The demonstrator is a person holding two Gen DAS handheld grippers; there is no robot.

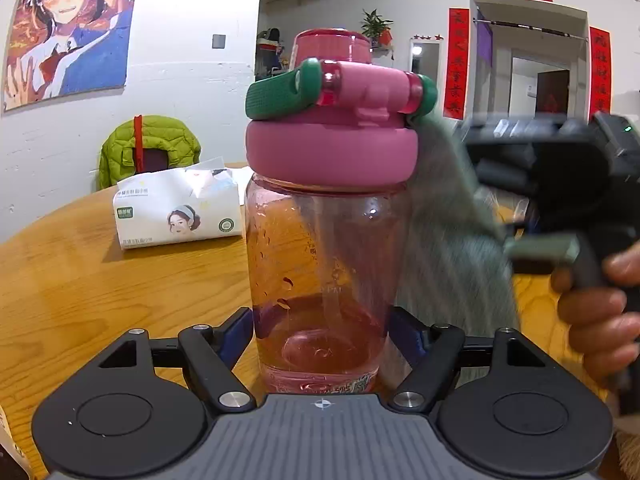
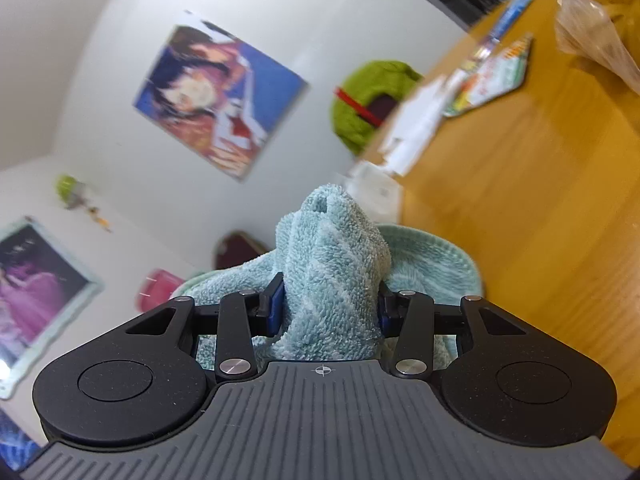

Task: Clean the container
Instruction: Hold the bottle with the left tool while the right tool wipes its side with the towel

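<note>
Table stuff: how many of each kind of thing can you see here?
Water bottles: 1, pink bottle, held by the left gripper
Towels: 1, blue towel, held by the right gripper
Tissue packs: 1, tissue pack
Booklets: 1, colourful booklet
Total: 4

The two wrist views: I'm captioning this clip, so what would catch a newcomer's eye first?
The pink bottle dominates the left view, upright over the wooden table, clamped low down by the left gripper. Beside it, the right gripper holds a bunched light-blue towel, blurred against the bottle's right side.
</note>
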